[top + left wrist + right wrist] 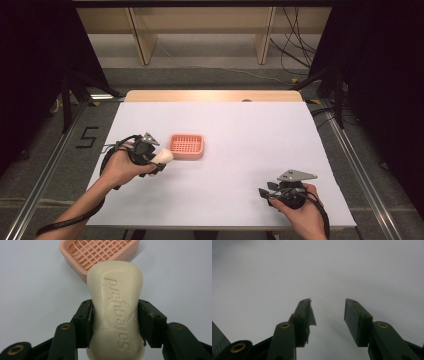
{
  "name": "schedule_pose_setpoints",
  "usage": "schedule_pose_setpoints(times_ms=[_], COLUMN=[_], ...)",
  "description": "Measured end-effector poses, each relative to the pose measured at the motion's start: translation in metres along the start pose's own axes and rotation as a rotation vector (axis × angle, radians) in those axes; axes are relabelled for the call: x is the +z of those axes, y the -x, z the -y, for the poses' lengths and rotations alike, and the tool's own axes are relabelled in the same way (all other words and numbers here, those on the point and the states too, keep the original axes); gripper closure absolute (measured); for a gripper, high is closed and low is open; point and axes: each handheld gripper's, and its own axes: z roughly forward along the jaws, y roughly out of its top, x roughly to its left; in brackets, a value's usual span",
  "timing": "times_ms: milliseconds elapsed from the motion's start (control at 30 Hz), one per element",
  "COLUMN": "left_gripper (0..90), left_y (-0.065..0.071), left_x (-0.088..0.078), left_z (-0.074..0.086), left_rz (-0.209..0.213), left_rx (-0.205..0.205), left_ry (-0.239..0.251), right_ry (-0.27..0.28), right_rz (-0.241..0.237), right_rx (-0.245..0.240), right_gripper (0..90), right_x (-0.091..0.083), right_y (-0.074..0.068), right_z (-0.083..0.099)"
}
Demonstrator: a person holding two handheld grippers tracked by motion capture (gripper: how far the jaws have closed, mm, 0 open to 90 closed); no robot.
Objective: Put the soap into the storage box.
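Observation:
A cream bar of soap point(116, 307) with raised lettering is clamped between the pads of my left gripper point(115, 302). In the high view that left gripper point(161, 159) holds the soap point(163, 156) just left of a pink soap dish point(187, 145) with a grid floor. From the left gripper view the dish point(75, 250) lies straight ahead, beyond the soap's far end and partly hidden by it. My right gripper point(266, 192) rests near the table's front right, jaws apart. In its own view the right gripper point(327, 305) has nothing between its fingers point(358, 320), only the white surface below.
A white sheet point(240, 130) covers the table, with a strip of bare wood point(210, 95) along the far edge. Metal rails run along both sides on the floor. Cables and wooden frame legs lie beyond the table's far end.

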Motion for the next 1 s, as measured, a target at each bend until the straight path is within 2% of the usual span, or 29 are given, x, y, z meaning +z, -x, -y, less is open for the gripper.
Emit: schedule_pose_setpoints(times_ms=[67,133,200,500,533,567,600,667,733,767,800,833,867,900,933,967,1000], left_gripper=[48.8,48.8,48.8,48.8,48.8,48.8,48.8,48.8,48.8,48.8,48.8,48.8,48.8,48.8,48.8,48.8,48.8], left_y=[0.000,0.001,0.000,0.002,0.001,0.002,0.001,0.001,0.002,0.002,0.000,0.000,0.000,0.000,0.000,0.001,0.001], left_x=[0.000,0.001,0.000,0.002,0.002,0.002,0.003,0.004,0.005,0.005,0.005,0.005,0.007,0.006,0.007,0.007,0.007], left_z=[-0.001,-0.002,-0.004,-0.008,-0.008,-0.009,-0.010,-0.011,-0.012,-0.012,-0.014,-0.015,-0.014,-0.015,-0.016,-0.016,-0.017], left_rz=[0.000,-0.007,0.002,0.000,-0.001,0.001,0.000,0.001,0.001,0.003,-0.007,-0.006,-0.010,-0.002,-0.007,-0.007,-0.008], left_rx=[0.010,-0.002,0.012,0.010,0.020,0.008,0.023,0.026,0.008,0.013,0.043,0.042,0.039,0.045,0.048,0.051,0.054], left_ry=[0.000,0.008,-0.003,0.009,0.012,0.014,0.012,0.014,0.015,0.014,0.010,0.005,0.024,0.014,0.023,0.023,0.026], right_ry=[-0.001,-0.005,-0.001,0.001,0.000,0.000,0.001,0.001,0.001,0.001,0.001,0.001,0.002,0.002,-0.002,0.004,0.004], right_rz=[0.000,-0.012,-0.001,-0.012,-0.014,-0.012,-0.012,-0.012,-0.003,-0.004,-0.004,-0.004,-0.004,-0.004,-0.006,0.001,0.001], right_rx=[0.000,0.006,-0.001,0.000,0.002,0.000,0.000,0.000,-0.003,-0.003,-0.004,-0.004,-0.003,-0.004,0.017,-0.011,-0.012], right_gripper=[56.7,56.7,56.7,56.7,56.7,56.7,56.8,56.7,56.7,56.7,56.7,56.7,56.7,56.7,56.7,56.7,56.7], right_x=[0.000,0.001,0.000,0.000,0.001,0.001,0.001,0.001,0.000,0.000,0.000,0.000,0.000,0.000,0.000,0.000,0.000], right_y=[0.000,0.000,0.000,0.000,0.000,0.000,0.000,0.000,0.000,0.000,0.000,0.000,0.000,0.000,-0.001,0.000,0.001], right_z=[0.000,0.000,0.000,0.001,0.001,0.001,0.001,0.001,0.001,0.001,0.001,0.001,0.001,0.001,0.001,0.001,0.001])
